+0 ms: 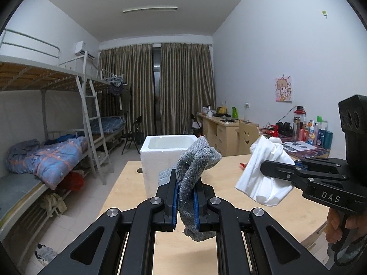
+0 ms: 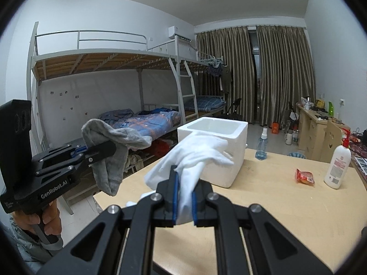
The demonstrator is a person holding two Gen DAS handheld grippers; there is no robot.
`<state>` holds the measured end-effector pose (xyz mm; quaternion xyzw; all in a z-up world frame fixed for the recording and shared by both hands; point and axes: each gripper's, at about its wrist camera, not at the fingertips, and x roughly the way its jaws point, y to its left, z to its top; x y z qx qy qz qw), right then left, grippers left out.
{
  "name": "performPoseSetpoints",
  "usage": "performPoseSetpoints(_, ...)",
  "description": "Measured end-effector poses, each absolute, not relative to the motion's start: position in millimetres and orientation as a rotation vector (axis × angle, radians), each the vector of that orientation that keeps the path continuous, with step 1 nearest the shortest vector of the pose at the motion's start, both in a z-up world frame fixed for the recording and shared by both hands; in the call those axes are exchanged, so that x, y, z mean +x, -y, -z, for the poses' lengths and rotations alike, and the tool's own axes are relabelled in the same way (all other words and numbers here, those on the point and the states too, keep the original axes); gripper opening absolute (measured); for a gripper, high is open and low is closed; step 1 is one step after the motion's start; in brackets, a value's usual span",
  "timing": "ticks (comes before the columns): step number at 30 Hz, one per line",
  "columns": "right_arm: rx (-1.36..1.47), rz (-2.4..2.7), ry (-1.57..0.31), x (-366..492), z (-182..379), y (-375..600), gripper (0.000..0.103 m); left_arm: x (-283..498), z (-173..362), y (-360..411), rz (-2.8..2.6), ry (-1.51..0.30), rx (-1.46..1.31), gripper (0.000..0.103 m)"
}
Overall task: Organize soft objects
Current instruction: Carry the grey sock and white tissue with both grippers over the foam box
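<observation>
My left gripper (image 1: 185,183) is shut on a grey knitted cloth (image 1: 197,158) and holds it in the air above the wooden table (image 1: 128,183). It also shows in the right wrist view (image 2: 107,147), with the grey cloth (image 2: 110,137) hanging from it. My right gripper (image 2: 184,183) is shut on a white cloth (image 2: 195,155), held above the table (image 2: 275,201). In the left wrist view the right gripper (image 1: 268,167) holds the white cloth (image 1: 261,174) at the right. A white foam box (image 1: 167,155), open at the top, stands on the table behind both cloths (image 2: 218,151).
On the table stand a blue spray bottle (image 2: 262,146), a white pump bottle (image 2: 338,167) and a red packet (image 2: 305,176). A bunk bed (image 2: 137,87) lies to the left. A desk with bottles (image 1: 314,133) is at the right.
</observation>
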<state>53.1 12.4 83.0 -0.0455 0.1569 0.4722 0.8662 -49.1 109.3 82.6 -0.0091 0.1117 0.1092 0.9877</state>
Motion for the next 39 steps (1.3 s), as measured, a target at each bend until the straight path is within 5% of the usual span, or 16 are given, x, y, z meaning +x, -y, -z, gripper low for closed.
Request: performPoseSetpoints(39, -0.154, -0.973, -0.415, 185.2, -130.0, -92.6, 0.012, 103.4, -133.9, -186.2, -0.2, -0.292, -0.045, 0.011)
